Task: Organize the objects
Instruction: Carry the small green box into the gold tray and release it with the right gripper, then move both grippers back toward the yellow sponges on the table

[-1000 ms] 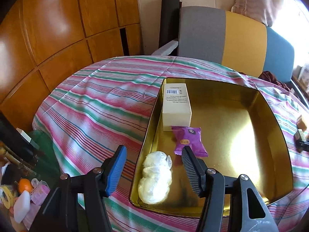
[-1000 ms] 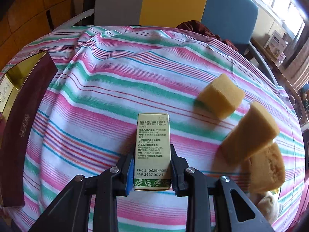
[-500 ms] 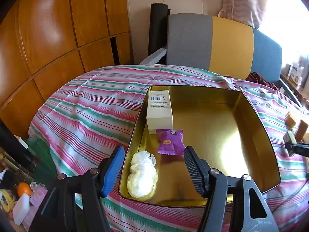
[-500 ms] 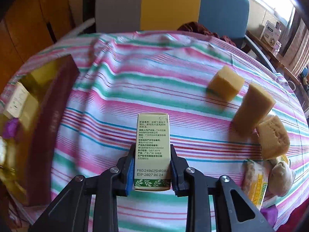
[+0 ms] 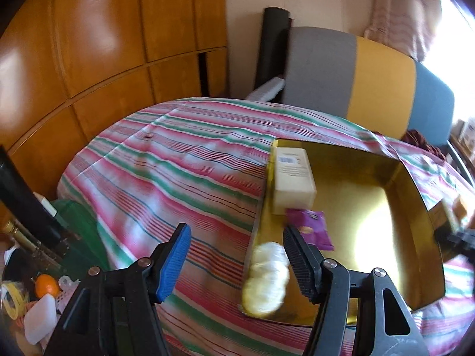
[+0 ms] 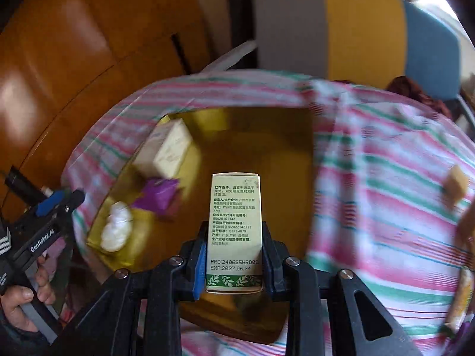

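Right wrist view: the right hand-held gripper is clamped on a green-and-white carton, its fingers pressing the carton's two long sides near the lower end. The carton stands upright in the grip, printed face toward the camera, and hangs above the gold tray, over the tray's near middle part. Whether it touches the tray floor cannot be told.

Inside the gold tray, along its left wall, three things lie in a row. A cream box lies at the far end, a purple packet just nearer than it, and a white wrapped bundle sits in the near left corner. The tray rests on a bench covered with a striped cloth in pink, green and white. To the right of the tray, well apart from it, a yellow sponge block lies on the cloth.

Left of the tray, the left hand-held gripper has its fingers spread wide with nothing between them. In the left wrist view it hovers over the tray's near left corner, with one finger above the cloth outside the wall and the other above the bundle. Beyond the tray's far edge stands a chair with a back in grey, yellow and blue. Motion blur softens both views.
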The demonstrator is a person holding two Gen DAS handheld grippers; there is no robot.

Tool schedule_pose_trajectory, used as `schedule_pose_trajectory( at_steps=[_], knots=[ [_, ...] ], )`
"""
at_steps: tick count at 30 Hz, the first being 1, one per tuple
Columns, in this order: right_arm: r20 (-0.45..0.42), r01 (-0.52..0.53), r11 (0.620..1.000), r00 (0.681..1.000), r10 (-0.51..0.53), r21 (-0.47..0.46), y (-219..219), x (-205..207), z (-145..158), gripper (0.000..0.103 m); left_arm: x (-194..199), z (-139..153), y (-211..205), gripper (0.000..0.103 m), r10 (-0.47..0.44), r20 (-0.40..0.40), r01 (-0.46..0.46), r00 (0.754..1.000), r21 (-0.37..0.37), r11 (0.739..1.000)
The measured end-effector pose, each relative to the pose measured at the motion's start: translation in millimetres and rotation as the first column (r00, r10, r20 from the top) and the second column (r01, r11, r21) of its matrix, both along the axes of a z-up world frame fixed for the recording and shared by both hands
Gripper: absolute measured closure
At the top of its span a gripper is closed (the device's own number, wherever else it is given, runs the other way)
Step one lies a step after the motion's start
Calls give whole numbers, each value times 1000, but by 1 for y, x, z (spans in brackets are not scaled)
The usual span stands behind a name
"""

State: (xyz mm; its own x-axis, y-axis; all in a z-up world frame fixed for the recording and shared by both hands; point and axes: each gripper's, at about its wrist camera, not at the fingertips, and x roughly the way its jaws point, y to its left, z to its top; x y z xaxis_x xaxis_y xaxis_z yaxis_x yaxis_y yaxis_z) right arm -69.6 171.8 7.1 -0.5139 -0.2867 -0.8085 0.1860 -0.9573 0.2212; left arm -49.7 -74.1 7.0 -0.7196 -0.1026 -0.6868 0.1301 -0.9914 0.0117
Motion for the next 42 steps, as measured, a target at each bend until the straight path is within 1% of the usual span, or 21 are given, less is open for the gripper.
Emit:
schedule_pose_trajectory(
  at_steps=[2, 5, 6, 9, 11, 13, 15, 17, 23, 27, 30, 34, 36, 40, 42],
  knots=[
    [34, -31, 1000, 999, 31, 2, -24, -7, -11, 74, 0, 0, -8, 35, 16, -3, -16, 1000, 6, 1000],
    [81, -56, 998, 995, 55, 7, -50, -13, -28, 74, 1, -3, -16, 35, 33, -3, -33, 999, 21, 999],
    [94, -70, 998, 993, 70, -5, -57, -15, -32, 73, 2, -5, -19, 35, 39, 0, -39, 999, 30, 999],
    [131, -101, 993, 985, 109, -65, -75, -22, -43, 72, 3, -8, -22, 35, 43, 2, -43, 999, 45, 998],
    [159, -114, 982, 978, 138, -149, -81, -23, -49, 67, 2, -8, -24, 35, 46, 4, -46, 999, 51, 998],
    [168, -129, 965, 971, 169, -228, -83, -20, -52, 63, 2, -7, -27, 32, 52, 0, -52, 999, 60, 997],
    [175, -132, 958, 968, 180, -253, -85, -16, -54, 63, 3, -6, -30, 30, 64, -8, -64, 998, 61, 996],
    [163, -133, 960, 971, 177, -248, -81, -10, -51, 63, 3, -5, -31, 30, 64, -10, -63, 998, 64, 996],
    [66, -102, 985, 991, 112, -140, -55, 17, -28, 63, 4, -6, -15, 30, 13, -4, -13, 1000, 49, 999],
    [7, -39, 997, 999, 39, -72, -31, 33, -16, 63, 7, -8, 0, 30, -39, 1, 39, 999, 45, 998],
    [-31, 19, 999, 999, -21, -43, -10, 45, -8, 61, 10, -7, 14, 30, -80, 2, 80, 997, 42, 996],
    [-59, 97, 995, 993, -98, -15, 25, 55, -1, 60, 12, -5, 31, 29, -118, 3, 118, 993, 56, 991],
    [-65, 139, 990, 988, -139, -6, 44, 62, 0, 60, 12, -3, 44, 28, -155, 1, 155, 988, 56, 986],
    [-53, 225, 974, 973, -225, 5, 84, 77, 0, 60, 11, 3, 69, 28, -217, -4, 217, 976, 51, 975],
    [-44, 284, 959, 958, -283, 14, 110, 87, 0, 60, 10, 8, 86, 27, -261, -12, 261, 965, 48, 964]
  ],
)
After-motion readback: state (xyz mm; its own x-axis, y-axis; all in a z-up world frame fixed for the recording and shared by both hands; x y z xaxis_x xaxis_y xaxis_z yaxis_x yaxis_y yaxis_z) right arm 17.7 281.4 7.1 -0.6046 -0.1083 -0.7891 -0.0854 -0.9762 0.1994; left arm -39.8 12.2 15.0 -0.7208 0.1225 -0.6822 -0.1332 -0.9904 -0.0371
